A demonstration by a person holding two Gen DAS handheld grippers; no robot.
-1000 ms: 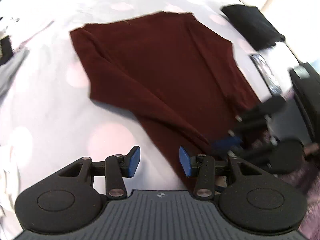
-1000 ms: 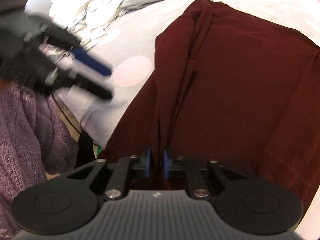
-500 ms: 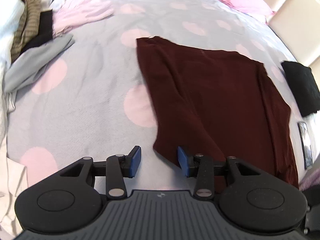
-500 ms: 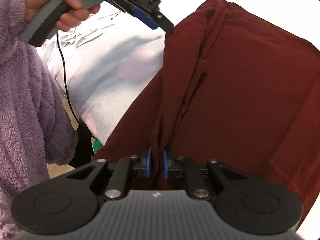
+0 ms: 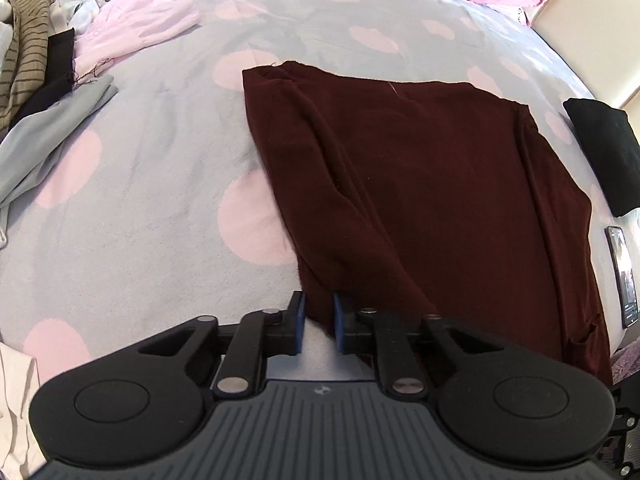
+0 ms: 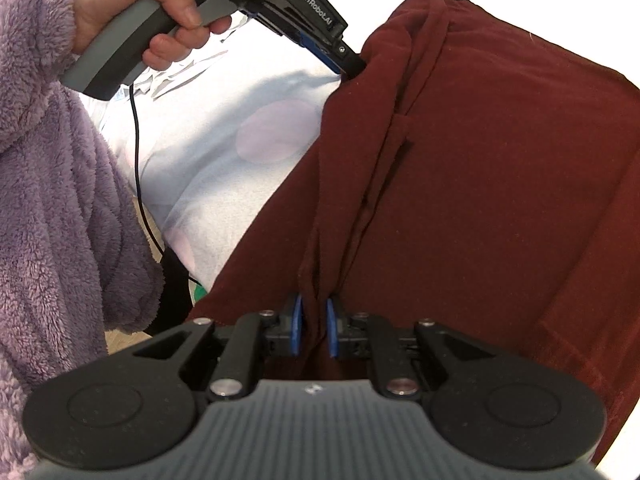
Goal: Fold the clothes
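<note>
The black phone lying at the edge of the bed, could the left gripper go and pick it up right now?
Probably not yet. The left gripper has its jaws closing on a corner of the dark red garment, so it is busy. The phone lies beyond the garment's far side; nothing covers it, but the gripper would have to let go first.

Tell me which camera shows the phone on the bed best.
The left wrist view: the phone lies at the right edge, beside the maroon garment. The right wrist view doesn't show it.

garment (image 5: 420, 184) on bed (image 5: 140, 208), clothes pile (image 5: 36, 64) far left, phone (image 5: 622, 276) right
</note>
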